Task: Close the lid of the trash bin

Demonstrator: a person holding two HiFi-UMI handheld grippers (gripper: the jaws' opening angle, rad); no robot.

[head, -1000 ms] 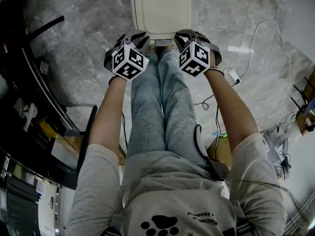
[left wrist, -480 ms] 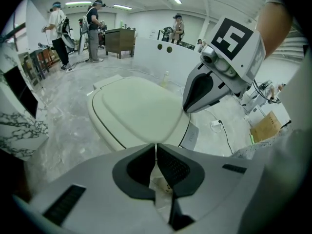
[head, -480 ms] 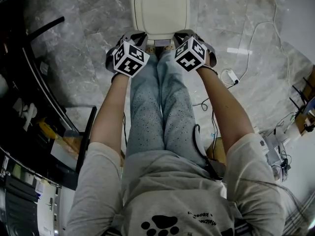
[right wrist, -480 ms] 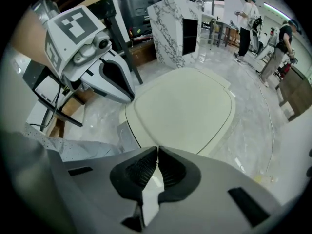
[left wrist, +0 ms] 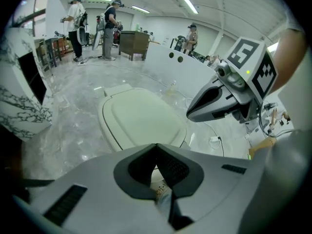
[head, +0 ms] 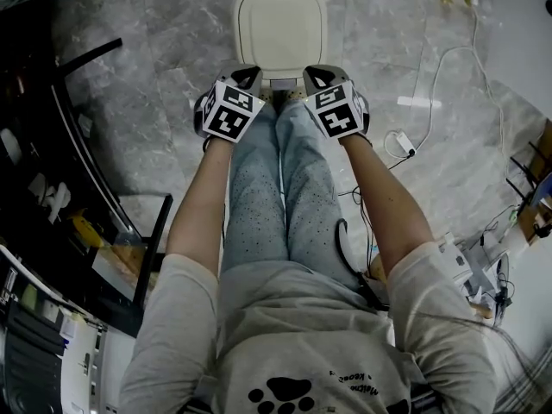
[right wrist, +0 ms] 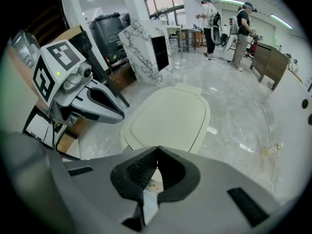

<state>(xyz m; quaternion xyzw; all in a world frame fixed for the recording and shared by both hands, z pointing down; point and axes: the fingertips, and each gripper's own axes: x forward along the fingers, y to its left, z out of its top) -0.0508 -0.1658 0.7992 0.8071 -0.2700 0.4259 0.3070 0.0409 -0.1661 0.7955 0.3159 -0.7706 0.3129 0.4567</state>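
A cream trash bin (head: 279, 26) stands on the marble floor in front of me with its lid (left wrist: 141, 121) (right wrist: 168, 118) lying flat and closed. My left gripper (head: 244, 79) hangs above the bin's near edge on the left, its jaws shut with nothing between them. My right gripper (head: 316, 78) hangs beside it on the right, also shut and empty. In the left gripper view the right gripper (left wrist: 191, 115) shows at the right; in the right gripper view the left gripper (right wrist: 119, 117) shows at the left. Neither touches the lid.
A white cable and plug (head: 402, 141) trail over the floor at the right. Dark shelving (head: 60, 188) runs along the left. A marble-patterned cabinet (right wrist: 146, 50) and several people (left wrist: 92, 28) stand farther off in the room.
Both grippers have lifted off the bin's near edge and rolled, their marker cubes now facing up more squarely. Their jaws have closed. The lid stays flat.
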